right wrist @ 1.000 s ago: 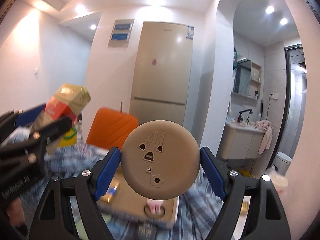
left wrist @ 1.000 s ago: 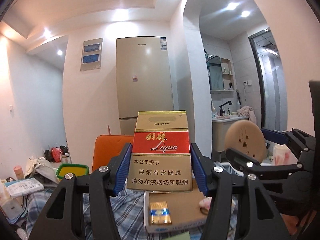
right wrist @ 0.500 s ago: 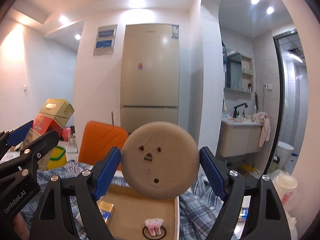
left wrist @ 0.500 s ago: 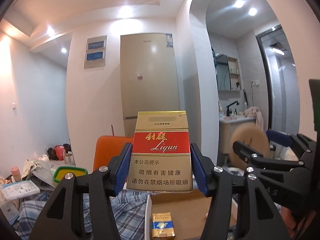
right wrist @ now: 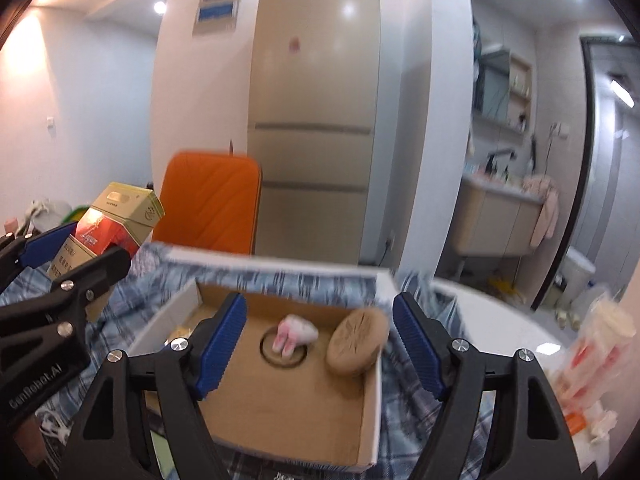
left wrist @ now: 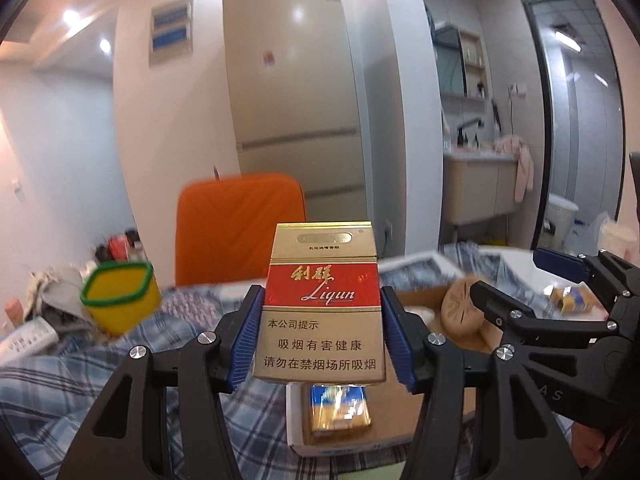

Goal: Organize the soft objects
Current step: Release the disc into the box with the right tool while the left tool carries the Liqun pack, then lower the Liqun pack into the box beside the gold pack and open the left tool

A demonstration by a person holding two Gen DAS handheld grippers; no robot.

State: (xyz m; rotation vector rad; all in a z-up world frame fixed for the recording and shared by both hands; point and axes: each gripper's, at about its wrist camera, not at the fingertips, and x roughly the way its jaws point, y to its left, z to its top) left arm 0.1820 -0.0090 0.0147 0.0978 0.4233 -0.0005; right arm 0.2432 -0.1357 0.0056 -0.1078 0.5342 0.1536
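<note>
The left gripper (left wrist: pixel 322 340) is clamped on an upright red-and-gold Liqun cigarette pack (left wrist: pixel 322 308), both blue pads pressed flat against its sides. The pack hides most of what lies straight ahead; just below it, a blue-and-gold pack (left wrist: pixel 338 410) lies in the near corner of a cardboard box (right wrist: pixel 370 420), its top edge covered.

The right gripper (right wrist: pixel 320 350) has nothing between its pads, which stand apart over the box and are drawing inward. Ahead of it and toward its right finger, a round tan cushion (right wrist: pixel 356 342) leans against the box's far right wall; whether it has settled is unclear through motion blur. Straight ahead lies a small pink-and-white plush (right wrist: pixel 294 334) on a ring printed on the box floor.

Beyond the box, the plaid cloth (right wrist: pixel 280 276) is smeared. Left of the left gripper, a yellow tub (left wrist: pixel 120 300) with a green rim is blurred, its base indistinct
</note>
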